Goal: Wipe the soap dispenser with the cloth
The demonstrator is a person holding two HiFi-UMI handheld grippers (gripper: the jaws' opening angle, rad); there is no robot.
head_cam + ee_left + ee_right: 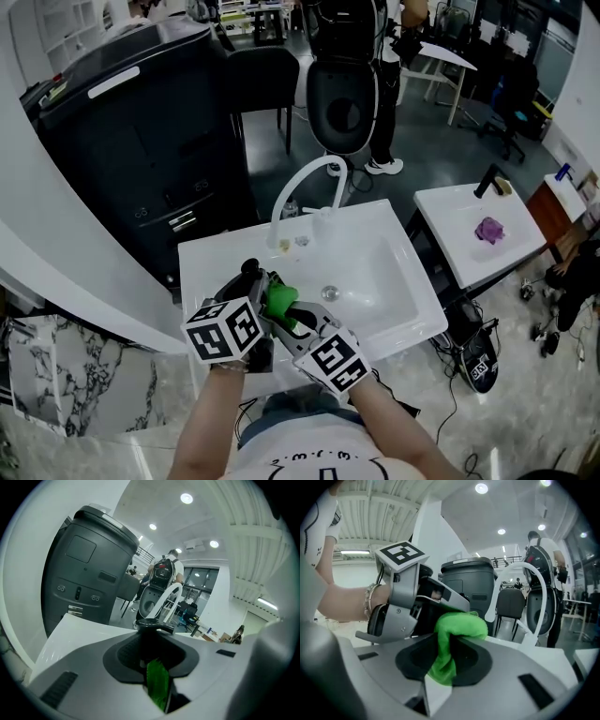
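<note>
The soap dispenser [251, 275] is a dark bottle with a black pump head [153, 625]. It is held above the front left rim of the white sink [394, 246], and my left gripper [257, 292] is shut on it. My right gripper [292, 315] comes in from the right, shut on a green cloth [279, 298]. In the right gripper view the cloth [458, 629] bunches out past the jaws and presses against the dispenser and the left gripper's fingers [440, 595]. A strip of the cloth [158, 684] shows below the bottle in the left gripper view.
A white curved faucet [302, 180] rises at the back of the sink, with the drain [328, 292] in the basin. A large black cabinet [141, 122] stands at the back left. A second sink [450, 211] with a purple cloth [488, 230] is at right. A person [384, 103] stands behind.
</note>
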